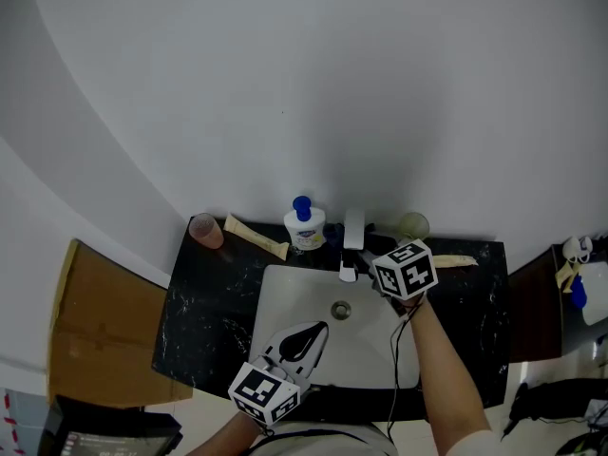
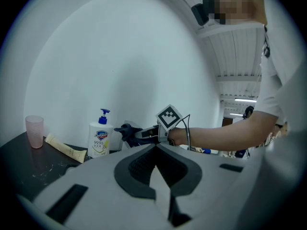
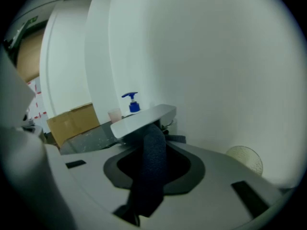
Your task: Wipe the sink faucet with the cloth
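Note:
The silvery faucet stands at the back of the white basin. My right gripper reaches in from the right and is shut on a dark cloth. In the right gripper view the cloth runs up between the jaws to the underside of the faucet, and the right gripper sits just below it. My left gripper hovers over the front of the basin, shut with nothing in it. In the left gripper view the left gripper points toward the right gripper and the cloth.
A soap bottle with a blue pump, a pink cup and a tube stand left of the faucet on the black counter. A clear glass and another tube lie to the right. A cardboard box sits at the left.

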`<action>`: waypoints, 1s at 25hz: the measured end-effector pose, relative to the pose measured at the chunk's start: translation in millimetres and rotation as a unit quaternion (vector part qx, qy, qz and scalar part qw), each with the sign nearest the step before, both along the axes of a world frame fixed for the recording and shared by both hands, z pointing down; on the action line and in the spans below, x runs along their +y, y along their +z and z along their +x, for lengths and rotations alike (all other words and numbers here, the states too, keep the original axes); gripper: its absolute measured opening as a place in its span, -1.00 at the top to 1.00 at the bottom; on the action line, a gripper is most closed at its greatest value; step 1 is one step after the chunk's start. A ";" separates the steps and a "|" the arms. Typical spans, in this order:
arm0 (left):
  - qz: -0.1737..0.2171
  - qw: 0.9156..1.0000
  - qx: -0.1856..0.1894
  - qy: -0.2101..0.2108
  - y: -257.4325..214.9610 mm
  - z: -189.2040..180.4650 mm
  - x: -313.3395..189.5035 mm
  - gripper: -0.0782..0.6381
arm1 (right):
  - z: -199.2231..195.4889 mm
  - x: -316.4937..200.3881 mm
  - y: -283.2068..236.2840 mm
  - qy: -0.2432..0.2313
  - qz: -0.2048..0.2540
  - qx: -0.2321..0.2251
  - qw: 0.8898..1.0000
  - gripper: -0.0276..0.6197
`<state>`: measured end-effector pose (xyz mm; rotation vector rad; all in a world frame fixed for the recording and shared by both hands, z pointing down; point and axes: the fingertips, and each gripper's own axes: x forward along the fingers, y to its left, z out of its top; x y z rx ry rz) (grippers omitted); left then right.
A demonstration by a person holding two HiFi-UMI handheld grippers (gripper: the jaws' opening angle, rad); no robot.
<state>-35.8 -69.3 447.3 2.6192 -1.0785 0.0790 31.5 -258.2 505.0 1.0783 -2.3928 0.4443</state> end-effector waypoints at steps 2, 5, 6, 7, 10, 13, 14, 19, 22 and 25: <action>0.001 1.000 0.000 0.002 -0.1 0.2 -2.6 0.79 | 22.7 -2.8 0.6 0.045 0.002 -0.015 0.999 0.61; 0.000 1.000 -0.001 0.005 1.4 -0.4 -4.2 0.79 | 34.9 2.1 -0.4 0.056 -0.002 -0.041 0.998 0.61; 0.000 1.000 -0.002 0.005 1.8 -0.7 -4.4 0.79 | 31.6 3.1 -0.9 0.047 -0.001 -0.040 0.998 0.61; 0.000 1.000 -0.003 0.005 2.0 -1.0 -4.4 0.79 | 25.6 3.6 -1.9 0.035 0.001 -0.040 0.999 0.61; 0.000 1.000 -0.003 0.002 1.7 -3.3 -5.0 0.79 | -0.4 5.4 -6.8 -0.003 0.006 -0.043 0.999 0.61; 0.001 1.000 -0.004 -0.002 0.8 -6.2 -5.0 0.79 | -7.3 5.5 -5.4 -0.009 0.007 -0.038 0.999 0.61; 0.001 1.000 -0.004 -0.002 0.4 -6.8 -4.7 0.79 | -2.8 4.0 -5.7 0.000 0.009 -0.039 0.999 0.61; 0.001 1.000 -0.002 -0.006 1.2 -11.8 -8.7 0.79 | 37.7 -11.5 -0.5 0.076 0.013 -0.030 0.997 0.61; -0.001 1.000 -0.001 -0.006 1.7 -14.5 -9.4 0.79 | 41.2 -11.9 0.7 0.079 0.007 -0.033 0.996 0.61; -0.002 1.000 -0.001 -0.006 2.1 -15.7 -8.7 0.79 | 16.6 -3.1 -3.2 0.034 0.007 -0.033 0.999 0.61</action>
